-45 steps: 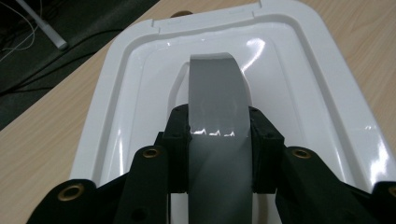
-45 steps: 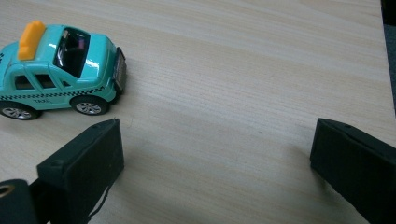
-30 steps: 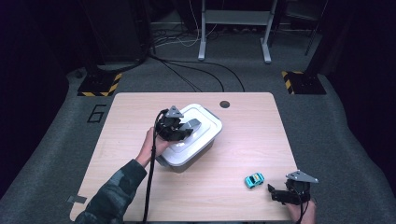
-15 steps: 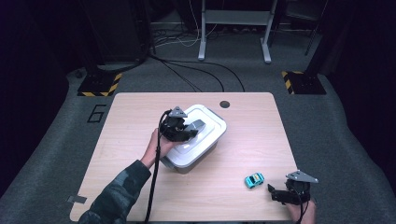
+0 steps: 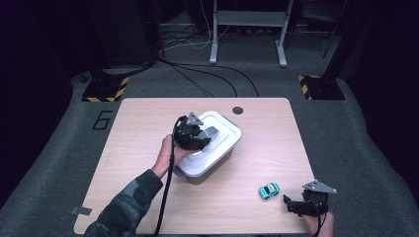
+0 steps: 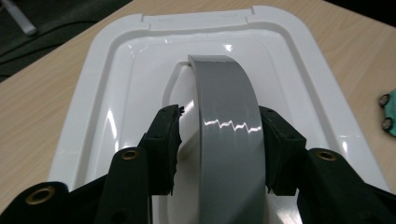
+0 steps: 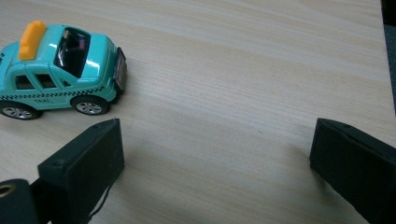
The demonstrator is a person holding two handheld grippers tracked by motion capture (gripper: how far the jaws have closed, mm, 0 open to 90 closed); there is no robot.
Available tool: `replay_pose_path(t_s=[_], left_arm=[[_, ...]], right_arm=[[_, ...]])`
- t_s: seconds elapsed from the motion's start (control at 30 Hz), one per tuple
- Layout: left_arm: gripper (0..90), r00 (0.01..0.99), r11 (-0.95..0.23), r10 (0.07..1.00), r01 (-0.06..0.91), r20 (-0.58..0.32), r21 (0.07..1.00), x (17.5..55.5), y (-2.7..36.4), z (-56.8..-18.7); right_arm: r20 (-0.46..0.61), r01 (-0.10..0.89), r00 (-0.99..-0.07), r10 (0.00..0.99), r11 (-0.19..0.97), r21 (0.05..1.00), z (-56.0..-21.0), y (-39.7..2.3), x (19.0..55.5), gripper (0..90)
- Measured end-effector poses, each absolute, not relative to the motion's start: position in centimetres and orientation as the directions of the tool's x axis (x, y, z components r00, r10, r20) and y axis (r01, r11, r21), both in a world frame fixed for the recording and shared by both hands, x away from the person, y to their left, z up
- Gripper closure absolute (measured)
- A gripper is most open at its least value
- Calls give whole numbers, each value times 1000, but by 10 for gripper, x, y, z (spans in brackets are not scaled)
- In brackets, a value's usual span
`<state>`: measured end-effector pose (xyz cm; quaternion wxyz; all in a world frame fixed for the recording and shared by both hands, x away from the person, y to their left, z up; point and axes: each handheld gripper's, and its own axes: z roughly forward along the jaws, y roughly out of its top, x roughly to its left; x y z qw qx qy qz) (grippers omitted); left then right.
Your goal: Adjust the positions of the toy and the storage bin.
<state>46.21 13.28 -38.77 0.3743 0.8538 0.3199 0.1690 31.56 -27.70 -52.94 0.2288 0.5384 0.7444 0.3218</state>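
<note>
Toy taxi reads "TAXI" on its checkered door stripe, beside right gripper

High view looks down over your desk from your near edge. Your left gripper view sits close above the white box; right hugs the desk beside the toy taxi, also seen from above.

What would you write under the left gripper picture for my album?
Left tongs straddle the grey handle of a white box lid, their black pads just opening around it.
</note>
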Motion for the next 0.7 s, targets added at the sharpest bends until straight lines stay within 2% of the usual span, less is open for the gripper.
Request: replay_pose_path(t_s=[0.03,0.07,0.17,0.27,0.3,0.4,0.7], left_arm=[[527,736,-539,672,409,82,736,462,131,-387],[476,724,-551,682,414,104,725,462,129,-388],[480,728,-554,679,430,88,713,464,130,-387],[541,743,-523,669,463,9,716,466,136,-388],[549,746,-522,666,458,8,720,465,136,-388],[662,745,-516,667,452,9,727,460,133,-389],[663,737,-472,674,473,-41,744,459,136,-390]], right_arm=[[6,654,-315,949,213,726,-529,-277,316,24],[5,655,-316,949,214,725,-529,-277,315,25],[6,655,-315,949,213,725,-529,-277,315,25],[6,655,-316,949,214,725,-529,-277,315,26],[5,655,-316,949,215,725,-529,-277,316,26],[4,655,-316,949,215,724,-529,-277,315,26],[4,654,-317,949,215,725,-529,-277,315,28]])
